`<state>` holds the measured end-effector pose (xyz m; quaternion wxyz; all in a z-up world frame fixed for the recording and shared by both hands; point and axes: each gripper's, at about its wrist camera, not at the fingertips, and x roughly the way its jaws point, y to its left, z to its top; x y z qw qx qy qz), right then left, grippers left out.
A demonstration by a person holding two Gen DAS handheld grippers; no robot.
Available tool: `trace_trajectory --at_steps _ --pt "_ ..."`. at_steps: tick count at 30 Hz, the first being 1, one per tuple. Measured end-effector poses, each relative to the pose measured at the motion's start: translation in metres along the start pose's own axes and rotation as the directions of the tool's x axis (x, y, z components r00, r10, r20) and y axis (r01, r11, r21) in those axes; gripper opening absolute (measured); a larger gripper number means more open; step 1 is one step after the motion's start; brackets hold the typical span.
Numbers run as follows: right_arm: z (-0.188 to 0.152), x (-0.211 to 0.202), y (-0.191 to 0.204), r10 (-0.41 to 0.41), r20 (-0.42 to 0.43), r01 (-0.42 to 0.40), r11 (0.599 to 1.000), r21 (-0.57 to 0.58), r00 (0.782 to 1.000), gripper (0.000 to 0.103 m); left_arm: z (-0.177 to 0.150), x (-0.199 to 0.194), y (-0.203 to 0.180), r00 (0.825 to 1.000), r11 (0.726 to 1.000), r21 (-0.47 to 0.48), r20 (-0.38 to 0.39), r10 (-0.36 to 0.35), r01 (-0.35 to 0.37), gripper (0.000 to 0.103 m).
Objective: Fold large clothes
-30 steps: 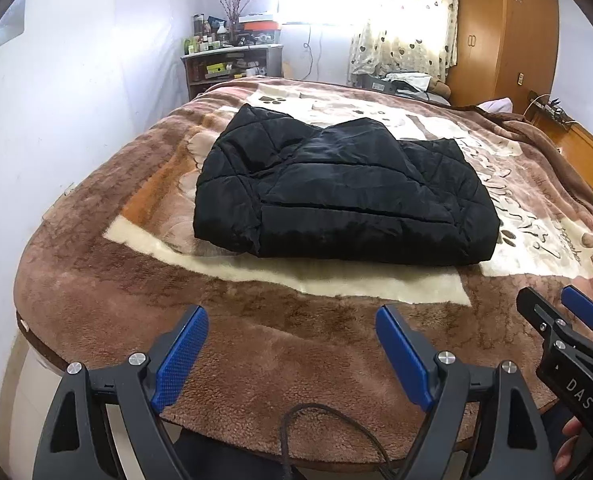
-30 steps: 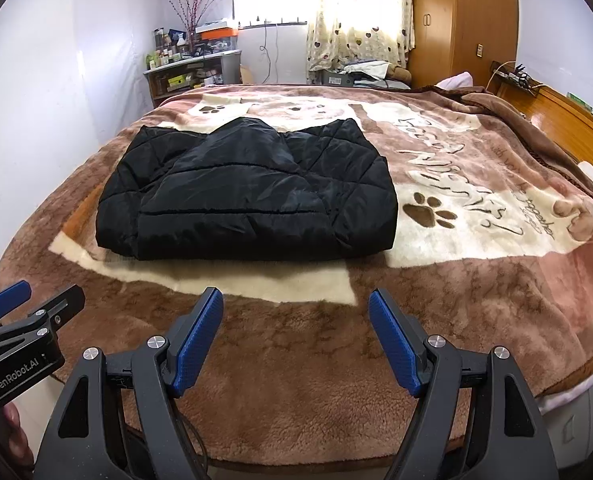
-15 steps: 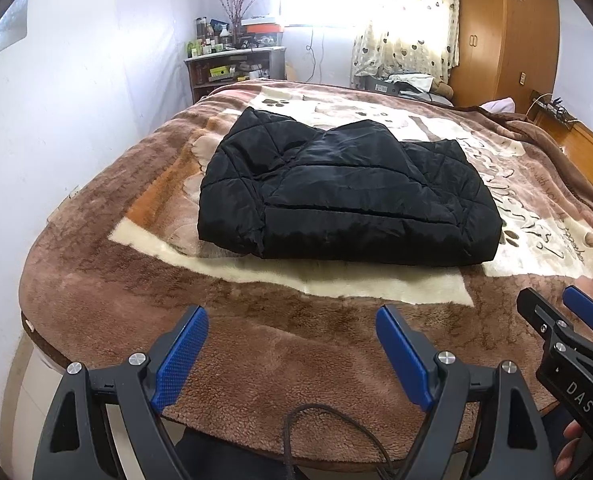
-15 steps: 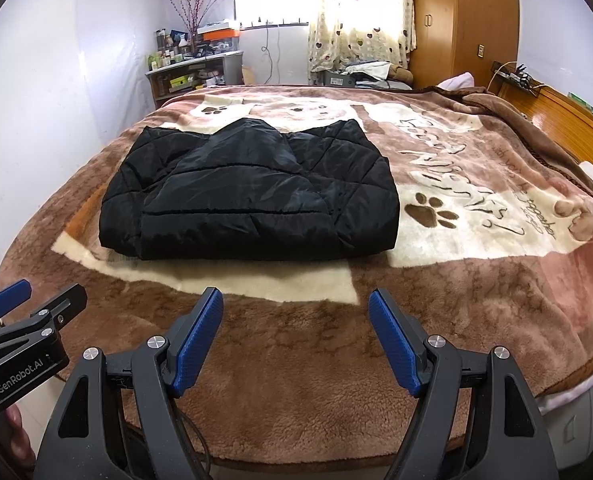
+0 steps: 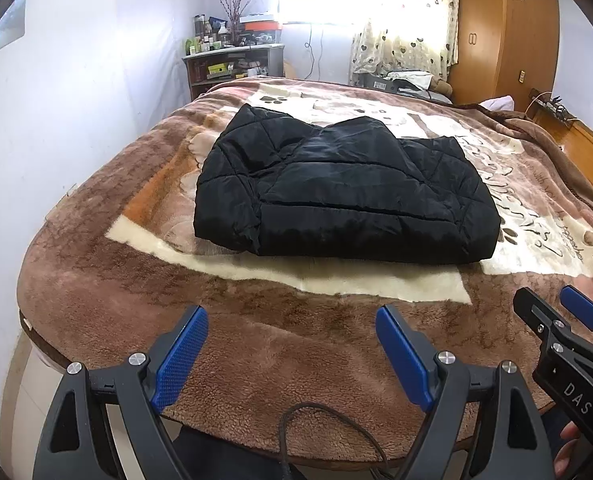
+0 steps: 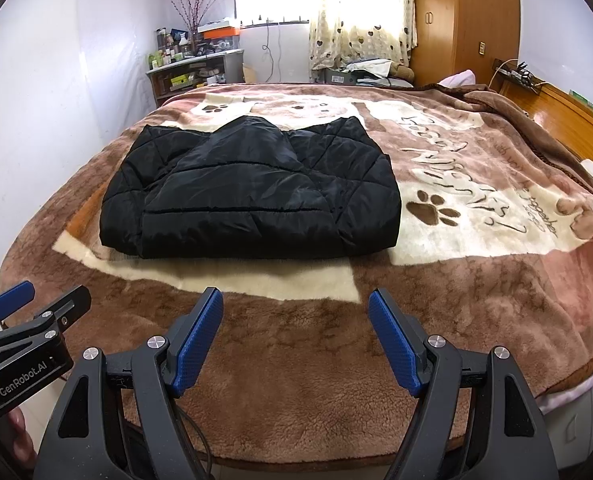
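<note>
Black quilted jacket [image 5: 344,196] folded mid-frame on brown blanket [image 5: 256,320]; left gripper [image 5: 292,354] and right gripper [image 6: 296,344] below, jaws spread wide, holding nothing.

Daylight glares through the window [image 5: 320,0]; sharp focus; fisheye bending and dark corners
</note>
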<state>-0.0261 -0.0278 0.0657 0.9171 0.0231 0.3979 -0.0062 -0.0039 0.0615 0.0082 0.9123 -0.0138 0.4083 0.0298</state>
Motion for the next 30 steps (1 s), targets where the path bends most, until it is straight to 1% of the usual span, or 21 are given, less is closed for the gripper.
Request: trace_trajectory --at_steps 19,26,30 --pt "0.0004 -0.0002 -0.0001 0.0 -0.002 0.0 1.0 0.0 1.0 0.075 -0.0007 0.0018 0.0004 1.0 1.0 -0.001 -0.005 0.003 -0.003 0.086" --pt "-0.0026 0.001 -0.0011 0.003 -0.006 -0.003 1.0 0.004 1.0 0.075 -0.0006 0.0035 -0.0006 1.0 1.0 0.003 -0.004 0.021 -0.021 0.086" --pt "-0.0025 0.0009 -0.0015 0.003 -0.006 -0.003 1.0 0.004 1.0 0.075 -0.0007 0.0044 -0.0002 1.0 1.0 -0.001 -0.006 0.014 -0.014 0.086"
